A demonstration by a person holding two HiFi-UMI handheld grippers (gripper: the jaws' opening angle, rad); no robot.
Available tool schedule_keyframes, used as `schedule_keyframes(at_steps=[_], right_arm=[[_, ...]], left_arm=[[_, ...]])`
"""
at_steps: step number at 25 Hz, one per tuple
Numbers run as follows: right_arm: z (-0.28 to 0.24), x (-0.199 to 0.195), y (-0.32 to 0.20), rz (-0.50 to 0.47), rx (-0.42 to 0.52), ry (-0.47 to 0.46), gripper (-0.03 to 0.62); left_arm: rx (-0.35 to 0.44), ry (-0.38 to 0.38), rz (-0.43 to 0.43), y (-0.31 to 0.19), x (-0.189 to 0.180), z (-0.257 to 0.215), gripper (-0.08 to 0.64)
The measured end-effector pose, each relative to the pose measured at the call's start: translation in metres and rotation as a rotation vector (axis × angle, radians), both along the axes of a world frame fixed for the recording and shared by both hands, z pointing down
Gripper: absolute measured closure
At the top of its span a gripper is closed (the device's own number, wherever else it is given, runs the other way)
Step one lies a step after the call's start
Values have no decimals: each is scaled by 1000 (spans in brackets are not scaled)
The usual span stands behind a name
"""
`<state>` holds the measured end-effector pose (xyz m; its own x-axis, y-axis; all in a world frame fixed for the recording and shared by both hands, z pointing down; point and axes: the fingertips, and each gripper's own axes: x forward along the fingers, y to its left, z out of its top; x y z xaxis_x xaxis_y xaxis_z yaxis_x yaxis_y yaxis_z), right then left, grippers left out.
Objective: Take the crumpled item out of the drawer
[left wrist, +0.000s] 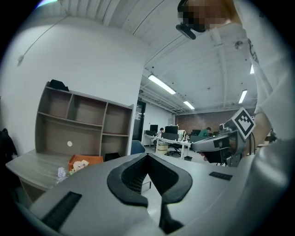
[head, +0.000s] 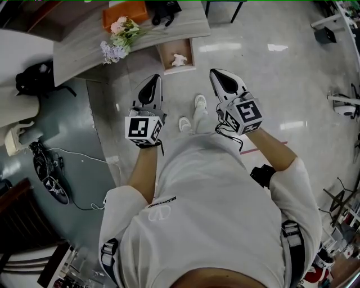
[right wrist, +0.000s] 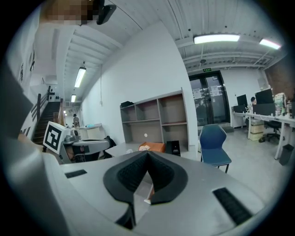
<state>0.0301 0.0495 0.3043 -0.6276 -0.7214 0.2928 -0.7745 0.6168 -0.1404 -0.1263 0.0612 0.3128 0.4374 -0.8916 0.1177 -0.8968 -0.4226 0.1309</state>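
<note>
In the head view an open wooden drawer [head: 166, 57] sticks out from under the grey desk [head: 79, 53]. A white crumpled item [head: 179, 59] lies inside it. My left gripper [head: 153, 79] hovers in the air below and left of the drawer, shut and empty. My right gripper [head: 215, 72] hangs to the drawer's right, also shut with nothing in it. Both are held well short of the drawer, away from the item. In the left gripper view the left gripper [left wrist: 148, 156] has its pads meeting at the tip, and so does the right gripper [right wrist: 147, 153] in its own view.
On the desk stand a bunch of flowers [head: 119, 37], an orange box [head: 125, 13] and a black object [head: 164, 10]. A black bag [head: 34, 79] and cables [head: 67, 154] lie at the left. A blue chair [right wrist: 214, 143] and an open shelf unit [right wrist: 152, 117] stand beyond the desk.
</note>
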Motion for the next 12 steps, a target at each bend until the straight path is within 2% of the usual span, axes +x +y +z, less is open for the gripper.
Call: schedule_keyframes(at_steps=[8,12], right_arm=[[44,-4,-51,-79,-50,-23,591],[61,-1,-77,-127,-82,-43,591]], left_arm=[[-112,-8,-40,-59,22,55,560],[-185,-43,-59,-87,36,82,560]])
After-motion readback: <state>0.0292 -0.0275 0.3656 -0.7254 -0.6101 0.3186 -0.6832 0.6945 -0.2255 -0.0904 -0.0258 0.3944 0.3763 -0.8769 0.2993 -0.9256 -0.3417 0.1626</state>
